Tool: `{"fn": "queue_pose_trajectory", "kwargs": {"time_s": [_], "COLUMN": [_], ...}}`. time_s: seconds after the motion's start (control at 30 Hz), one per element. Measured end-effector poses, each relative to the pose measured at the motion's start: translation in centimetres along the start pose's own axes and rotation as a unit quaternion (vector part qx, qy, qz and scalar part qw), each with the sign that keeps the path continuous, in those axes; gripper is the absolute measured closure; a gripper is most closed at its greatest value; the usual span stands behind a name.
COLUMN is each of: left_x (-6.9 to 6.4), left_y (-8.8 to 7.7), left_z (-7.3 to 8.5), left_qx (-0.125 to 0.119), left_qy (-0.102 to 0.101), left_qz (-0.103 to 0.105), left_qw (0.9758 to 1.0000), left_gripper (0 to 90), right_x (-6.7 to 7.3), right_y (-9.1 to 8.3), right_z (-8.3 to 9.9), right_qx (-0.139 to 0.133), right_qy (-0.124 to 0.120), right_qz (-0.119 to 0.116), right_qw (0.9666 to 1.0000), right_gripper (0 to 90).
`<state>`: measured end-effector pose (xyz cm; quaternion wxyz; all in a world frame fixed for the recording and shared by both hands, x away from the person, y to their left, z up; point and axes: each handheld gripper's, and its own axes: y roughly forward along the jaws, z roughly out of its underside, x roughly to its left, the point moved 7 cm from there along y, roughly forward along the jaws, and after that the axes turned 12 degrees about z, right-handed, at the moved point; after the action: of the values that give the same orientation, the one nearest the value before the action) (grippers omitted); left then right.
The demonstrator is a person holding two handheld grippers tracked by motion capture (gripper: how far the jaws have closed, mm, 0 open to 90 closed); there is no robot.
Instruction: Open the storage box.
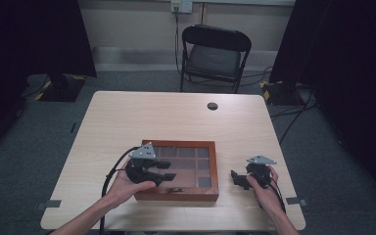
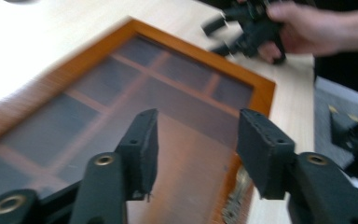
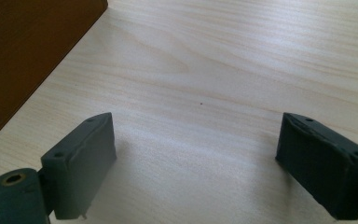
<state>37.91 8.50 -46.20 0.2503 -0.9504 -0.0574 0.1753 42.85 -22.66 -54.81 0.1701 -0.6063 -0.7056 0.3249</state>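
With my left gripper [image 1: 169, 176] spread above the glass-lidded wooden box [image 1: 214, 169] and my right gripper [image 1: 235, 177] agape just beside it, I judge it stiff, weighty, fragile-topped—best taken by the frame.

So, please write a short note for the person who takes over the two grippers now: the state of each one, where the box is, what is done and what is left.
Left gripper: open, holds nothing, above the glass lid of the box, near its front left part.
Right gripper: open wide, holds nothing, just above the bare table to the right of the box, apart from it.
Box: wooden, with a glass lid, at the front middle of the table; the lid lies flat and shut. Compartments show through the glass; what they hold cannot be told.
Done: neither gripper has a grip yet.
Left: probably open the lid at the front latch.
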Motion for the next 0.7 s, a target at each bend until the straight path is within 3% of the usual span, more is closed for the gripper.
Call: {"fn": "queue_pose_trajectory", "kwargs": {"time_s": [0.23, 0.37, 0.7], "left_x": [-1.2, -1.3, -1.5], "left_y": [0.9, 1.2, 2.0], "left_z": [0.9, 1.3, 2.2], "left_qx": [0.014, 0.011, 0.034], "left_qy": [0.013, 0.002, 0.016], "left_qz": [0.035, 0.053, 0.046], "left_qw": [0.9992, 0.9985, 0.9982], "left_gripper": [64.6, 69.8, 76.1], "right_x": [0.0, 0.0, 0.0], "right_y": [0.0, 0.0, 0.0], "right_z": [0.0, 0.0, 0.0], "right_qx": [0.000, 0.000, 0.000], "right_qy": [0.001, 0.001, 0.000], "right_qz": [0.000, 0.000, 0.000], "right_qw": [1.0000, 1.0000, 1.0000], "right_gripper": [10.8, 10.8, 10.8]}}
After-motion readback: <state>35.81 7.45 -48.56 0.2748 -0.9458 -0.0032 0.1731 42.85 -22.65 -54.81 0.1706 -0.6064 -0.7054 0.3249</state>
